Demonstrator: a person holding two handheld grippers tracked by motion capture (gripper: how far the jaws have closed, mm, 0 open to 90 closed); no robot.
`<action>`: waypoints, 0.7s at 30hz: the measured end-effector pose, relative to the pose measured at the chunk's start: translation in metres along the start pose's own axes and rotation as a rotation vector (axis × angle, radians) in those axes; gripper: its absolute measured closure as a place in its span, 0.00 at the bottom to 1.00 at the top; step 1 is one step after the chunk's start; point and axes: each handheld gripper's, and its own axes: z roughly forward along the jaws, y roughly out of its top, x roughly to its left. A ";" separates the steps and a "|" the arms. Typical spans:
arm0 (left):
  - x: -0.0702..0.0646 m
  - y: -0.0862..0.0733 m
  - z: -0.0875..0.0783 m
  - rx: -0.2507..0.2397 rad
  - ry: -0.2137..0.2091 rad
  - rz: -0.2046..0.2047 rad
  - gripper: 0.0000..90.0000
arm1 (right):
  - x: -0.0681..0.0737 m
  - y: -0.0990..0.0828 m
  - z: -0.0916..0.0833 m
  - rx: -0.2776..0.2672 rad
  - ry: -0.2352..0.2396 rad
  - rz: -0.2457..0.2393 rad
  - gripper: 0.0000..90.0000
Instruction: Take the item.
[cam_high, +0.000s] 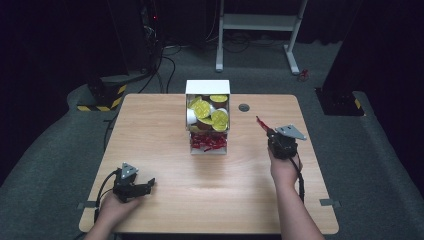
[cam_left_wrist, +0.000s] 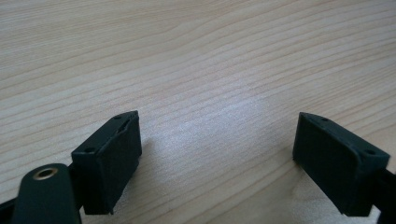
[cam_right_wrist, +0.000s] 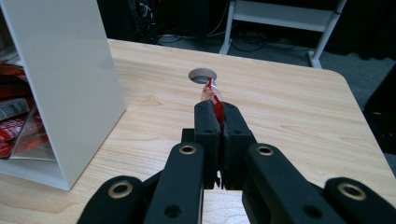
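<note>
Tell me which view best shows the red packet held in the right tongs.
The right gripper view: the red packet sits close up, pinched between the shut jaws of the right tongs, its tip sticking out. The high view shows it as a small red sliver beyond those tongs. The left gripper view looks at bare wood.

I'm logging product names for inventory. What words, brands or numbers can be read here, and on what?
None can be read.
Yellow lids in the white dispenser: print too small.
Red packets in its lower tray: print blurred.
Red packet in the right gripper: no legible text.
</note>
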 end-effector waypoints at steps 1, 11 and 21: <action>0.000 0.000 0.000 0.000 0.000 0.000 0.18 | -0.001 -0.001 0.003 0.009 -0.001 0.005 0.98; 0.000 0.000 0.000 0.000 -0.001 0.000 0.18 | -0.004 -0.003 0.016 0.023 -0.016 0.019 0.98; 0.000 0.000 0.000 0.000 -0.001 0.000 0.18 | -0.003 -0.010 0.028 0.050 -0.030 0.008 0.98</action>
